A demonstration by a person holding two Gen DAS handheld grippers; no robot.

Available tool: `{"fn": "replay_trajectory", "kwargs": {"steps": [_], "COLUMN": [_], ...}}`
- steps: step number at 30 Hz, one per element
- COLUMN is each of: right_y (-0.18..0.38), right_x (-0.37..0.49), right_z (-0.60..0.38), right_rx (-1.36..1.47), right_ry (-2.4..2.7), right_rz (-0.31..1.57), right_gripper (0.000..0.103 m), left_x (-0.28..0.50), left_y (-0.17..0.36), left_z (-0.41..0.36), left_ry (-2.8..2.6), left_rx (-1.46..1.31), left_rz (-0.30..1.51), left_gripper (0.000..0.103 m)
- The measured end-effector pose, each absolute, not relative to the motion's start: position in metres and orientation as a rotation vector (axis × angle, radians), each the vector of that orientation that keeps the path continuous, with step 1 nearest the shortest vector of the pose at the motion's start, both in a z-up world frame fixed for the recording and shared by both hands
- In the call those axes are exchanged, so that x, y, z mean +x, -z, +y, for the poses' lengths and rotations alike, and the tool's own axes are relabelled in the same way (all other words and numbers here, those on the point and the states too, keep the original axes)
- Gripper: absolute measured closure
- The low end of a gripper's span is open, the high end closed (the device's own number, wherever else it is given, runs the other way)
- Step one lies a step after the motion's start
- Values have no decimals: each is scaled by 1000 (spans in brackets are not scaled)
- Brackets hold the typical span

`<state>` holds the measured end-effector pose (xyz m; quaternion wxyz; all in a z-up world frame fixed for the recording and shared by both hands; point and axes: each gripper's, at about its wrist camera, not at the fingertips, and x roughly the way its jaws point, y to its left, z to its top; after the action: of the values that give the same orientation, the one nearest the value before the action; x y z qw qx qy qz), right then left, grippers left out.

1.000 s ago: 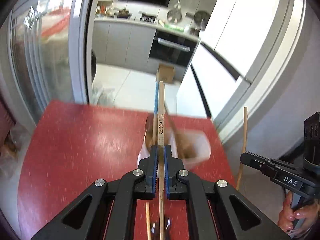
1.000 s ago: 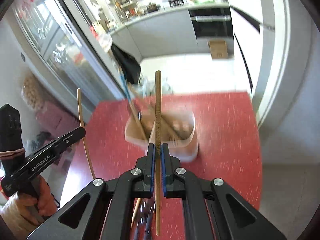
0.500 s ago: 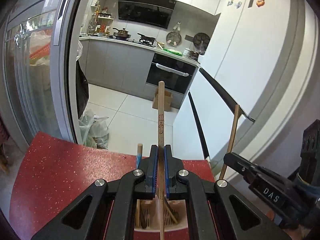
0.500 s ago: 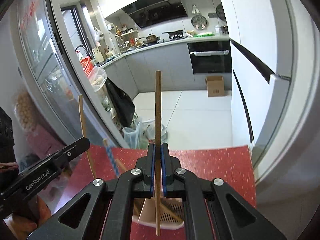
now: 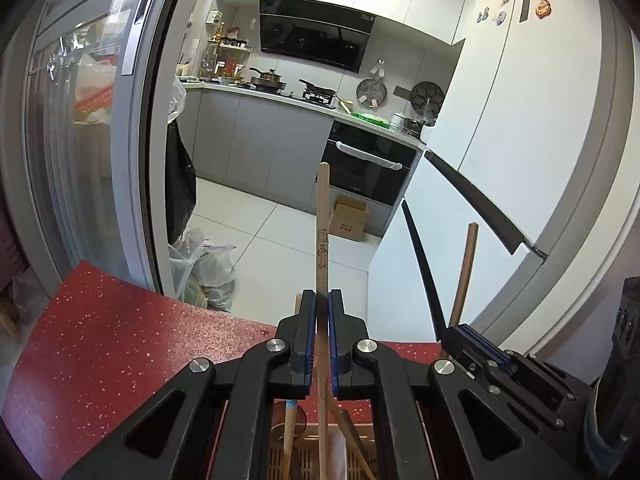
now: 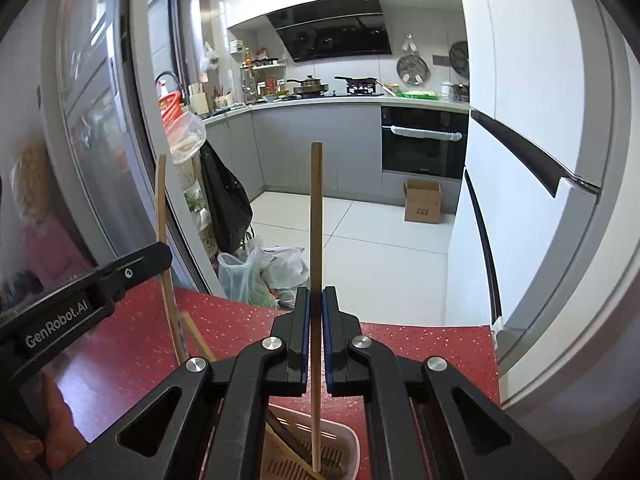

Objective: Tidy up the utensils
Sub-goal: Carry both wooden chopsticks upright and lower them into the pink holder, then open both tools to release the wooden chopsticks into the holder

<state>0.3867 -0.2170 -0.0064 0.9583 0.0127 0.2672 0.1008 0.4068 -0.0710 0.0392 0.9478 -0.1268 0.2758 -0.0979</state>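
Both tongs (image 5: 319, 312) (image 6: 316, 308) clamp chopsticks (image 5: 322, 232) (image 6: 316, 220) above utensil-filled basket (image 6: 344, 440).

left gripper (image 5: 322, 308) points slightly downward, jaws nearly closed and clamped on a thin stick (image 5: 322, 224). right gripper (image 6: 316, 304) also tilts downward, jaws fully closed on another stick (image 6: 316, 216). the two sit side by side, close together. a hand (image 6: 36, 432) grips the left gripper's handle.
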Motion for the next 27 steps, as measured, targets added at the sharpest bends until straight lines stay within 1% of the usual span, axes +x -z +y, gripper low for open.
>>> {"fn": "replay_trajectory", "kwargs": {"steps": [4, 15, 27], "right_y": [25, 56, 58], "right_x": [380, 351, 350], "right_z": [-206, -195, -190], "right_rx": [-37, -128, -134], "right_ry": [-218, -261, -310], "right_rz": [549, 606, 670], "right_gripper": [97, 97, 96], "left_x": [396, 372, 358], "left_y": [-28, 3, 10], "left_z": [-77, -80, -70], "left_ry": [185, 161, 152], "left_rx": [-212, -108, -76], "left_rz": [557, 639, 726], "left_gripper": [68, 68, 68]}}
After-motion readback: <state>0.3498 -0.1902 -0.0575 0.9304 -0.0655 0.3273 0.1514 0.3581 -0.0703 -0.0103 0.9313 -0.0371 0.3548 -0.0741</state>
